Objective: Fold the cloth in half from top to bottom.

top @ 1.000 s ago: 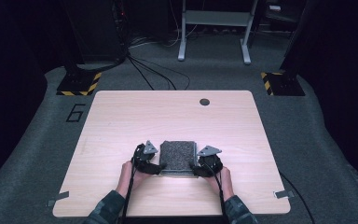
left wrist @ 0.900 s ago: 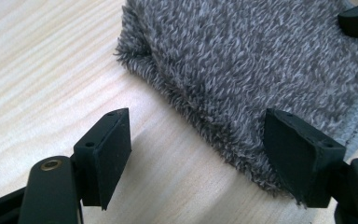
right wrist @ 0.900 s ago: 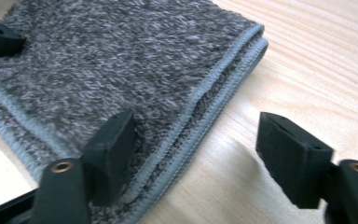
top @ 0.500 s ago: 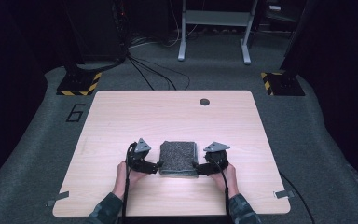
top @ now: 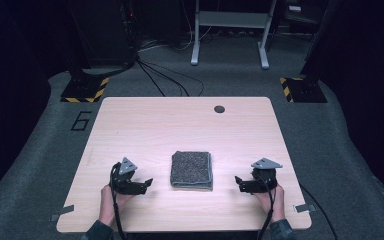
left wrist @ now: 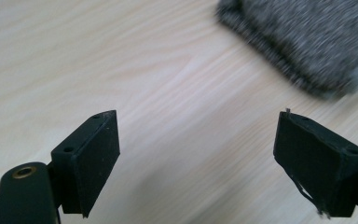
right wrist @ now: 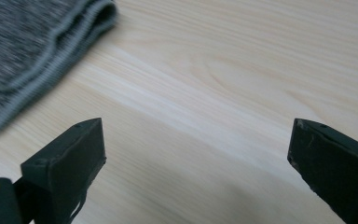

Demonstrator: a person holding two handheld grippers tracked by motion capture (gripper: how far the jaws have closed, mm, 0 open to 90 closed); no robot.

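Both grippers are drawing outward from the folded grey cloth [top: 191,170], where a second ago they flanked it closely. The left gripper [top: 149,182] and right gripper [top: 236,181] have just been opening, nothing between their jaws (bare table [top: 180,125] beneath). The folding is looking finished.

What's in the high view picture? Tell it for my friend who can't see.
A folded grey cloth lies on a wooden table. A person's left gripper and right gripper sit open on either side of it, not touching.
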